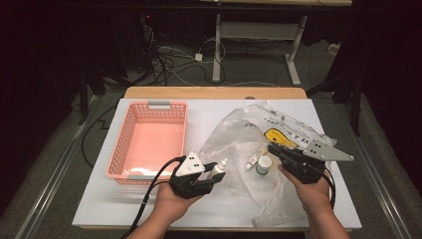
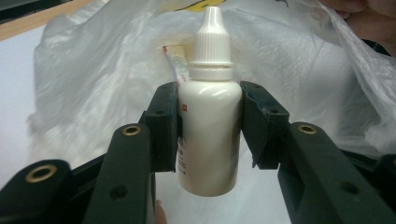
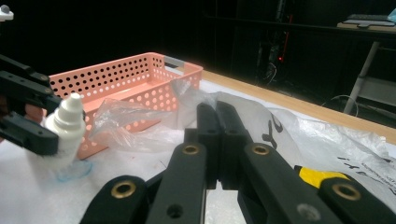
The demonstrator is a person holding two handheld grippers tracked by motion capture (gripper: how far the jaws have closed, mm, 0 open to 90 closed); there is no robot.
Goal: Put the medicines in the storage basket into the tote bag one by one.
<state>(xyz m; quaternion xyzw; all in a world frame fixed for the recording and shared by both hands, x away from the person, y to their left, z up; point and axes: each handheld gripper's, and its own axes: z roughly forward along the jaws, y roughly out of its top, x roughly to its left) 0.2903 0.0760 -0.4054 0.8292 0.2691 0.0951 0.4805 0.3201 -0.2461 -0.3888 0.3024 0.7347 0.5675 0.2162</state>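
My left gripper [image 1: 215, 172] is shut on a white dropper bottle [image 1: 219, 167], held just right of the pink basket's [image 1: 149, 107] near corner. In the left gripper view the pads [image 2: 166, 126] press the bottle's [image 2: 210, 126] sides, with its cap pointing away towards the bag. My right gripper [image 1: 274, 149] lies on the crumpled clear plastic bag [image 1: 239, 129] with its jaws together. The right gripper view shows my right gripper [image 3: 217, 109] with bag film [image 3: 140, 116] at its tips; I cannot tell if any is pinched. The bottle [image 3: 67, 126] shows there at the left.
A small dropper vial [image 1: 252, 161] and a green-labelled white jar [image 1: 263, 165] lie on the bag between the grippers. The basket looks empty. The white table [image 1: 99, 199] has bare room at the front left. Beyond the far wooden edge [image 1: 214, 92] are cables and desk legs.
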